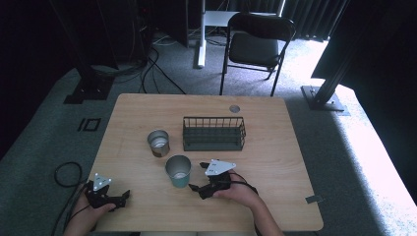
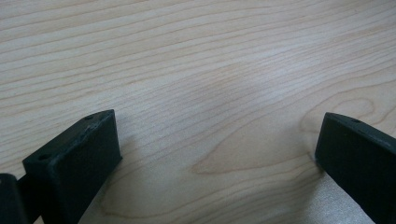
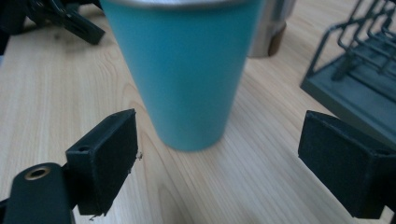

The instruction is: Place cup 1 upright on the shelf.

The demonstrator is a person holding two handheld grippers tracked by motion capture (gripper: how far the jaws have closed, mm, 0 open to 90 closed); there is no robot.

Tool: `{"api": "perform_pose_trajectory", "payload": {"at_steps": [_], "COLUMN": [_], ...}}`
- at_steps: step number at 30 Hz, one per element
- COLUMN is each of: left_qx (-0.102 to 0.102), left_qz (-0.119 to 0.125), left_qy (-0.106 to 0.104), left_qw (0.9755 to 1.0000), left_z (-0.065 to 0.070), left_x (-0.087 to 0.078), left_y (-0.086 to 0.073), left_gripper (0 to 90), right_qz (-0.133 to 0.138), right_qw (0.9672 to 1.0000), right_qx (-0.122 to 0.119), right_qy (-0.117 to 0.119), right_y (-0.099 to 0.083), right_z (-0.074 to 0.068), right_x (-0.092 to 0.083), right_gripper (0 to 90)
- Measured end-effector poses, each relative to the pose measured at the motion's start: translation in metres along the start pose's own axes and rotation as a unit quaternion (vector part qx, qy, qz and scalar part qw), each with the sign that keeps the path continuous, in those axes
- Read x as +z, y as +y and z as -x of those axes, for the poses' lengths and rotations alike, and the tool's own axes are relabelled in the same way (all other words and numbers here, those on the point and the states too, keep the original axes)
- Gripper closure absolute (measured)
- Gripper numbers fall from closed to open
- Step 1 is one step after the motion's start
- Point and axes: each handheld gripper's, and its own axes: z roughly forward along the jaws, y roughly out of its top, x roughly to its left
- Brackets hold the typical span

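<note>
Right gripper view: my right hand-held gripper is wide open and holds nothing, with the blue cup standing on the bench just ahead. My left hand-held gripper is wide open over bare wood. Farther off I see a silver can and a wire basket.

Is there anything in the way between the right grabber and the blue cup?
No, nothing visible. The right gripper points straight at the blue cup, its jaws wide open with bare wooden table between them and the cup. The silver cup and the wire basket stand beyond it, not in between.
</note>
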Motion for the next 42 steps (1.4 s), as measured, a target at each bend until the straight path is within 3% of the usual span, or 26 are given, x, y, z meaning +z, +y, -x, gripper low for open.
{"api": "perform_pose_trajectory", "payload": {"at_steps": [6,12,18,24,29,31,36,42], "left_qx": [0.000,0.000,0.000,0.000,0.000,0.000,0.000,0.000], "left_qz": [0.000,0.000,0.000,0.000,0.000,0.000,0.000,0.000], "left_qy": [0.000,0.000,0.000,0.000,0.000,0.000,0.000,0.000], "left_qw": [1.0000,1.0000,1.0000,1.0000,1.0000,1.0000,1.0000,1.0000], "left_z": [0.000,0.000,0.000,0.000,0.000,0.000,0.000,0.000], "left_x": [0.000,0.000,0.000,0.000,0.000,0.000,0.000,0.000], "left_y": [0.000,0.000,0.000,0.000,0.000,0.000,0.000,0.000], "left_gripper": [0.6,0.6,0.6,0.6,0.6,0.6,0.6,0.6], "right_qz": [0.013,0.007,0.017,0.037,0.052,0.071,0.081,0.096], "right_qw": [0.9998,0.9996,0.9996,0.9991,0.9985,0.9974,0.9965,0.9954], "right_qx": [-0.007,-0.022,-0.011,-0.013,-0.006,0.002,0.010,0.001], "right_qy": [0.012,0.016,0.022,0.019,0.016,0.016,0.018,0.005], "right_y": [0.005,0.008,0.012,0.017,0.019,0.021,0.023,0.024], "right_z": [-0.005,-0.009,-0.012,-0.013,-0.013,-0.013,-0.013,-0.014], "right_x": [0.008,0.013,0.019,0.031,0.035,0.037,0.040,0.042], "right_gripper": [11.6,11.7,11.3,11.3,11.3,11.3,11.3,11.3]}}
